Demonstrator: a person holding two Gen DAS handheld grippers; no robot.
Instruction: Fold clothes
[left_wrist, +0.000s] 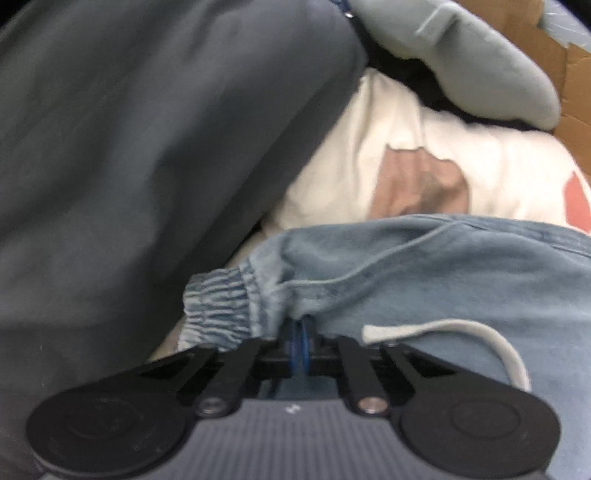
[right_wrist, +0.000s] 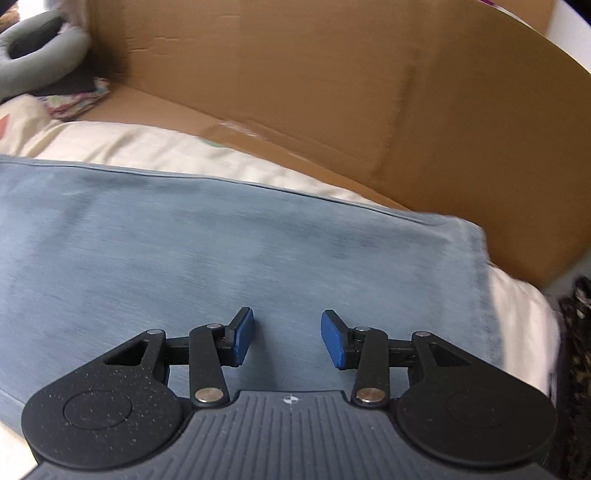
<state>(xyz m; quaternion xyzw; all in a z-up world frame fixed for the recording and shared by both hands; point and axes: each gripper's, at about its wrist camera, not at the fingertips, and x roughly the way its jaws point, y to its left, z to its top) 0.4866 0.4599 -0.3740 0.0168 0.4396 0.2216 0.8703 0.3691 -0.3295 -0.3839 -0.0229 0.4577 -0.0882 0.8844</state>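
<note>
Light-blue denim pants with an elastic waistband and a white drawstring lie across the left wrist view. My left gripper is shut, its blue pads pinching a bunch of the denim just beside the waistband. In the right wrist view the same pants lie flat, and their hem is off to the right. My right gripper hovers over this leg with its blue pads well apart and nothing between them.
A dark grey garment fills the left. A white cloth with pink print lies under the pants, and a grey-green garment lies behind. A cardboard box wall stands close beyond the pants. Dark patterned fabric sits at the right edge.
</note>
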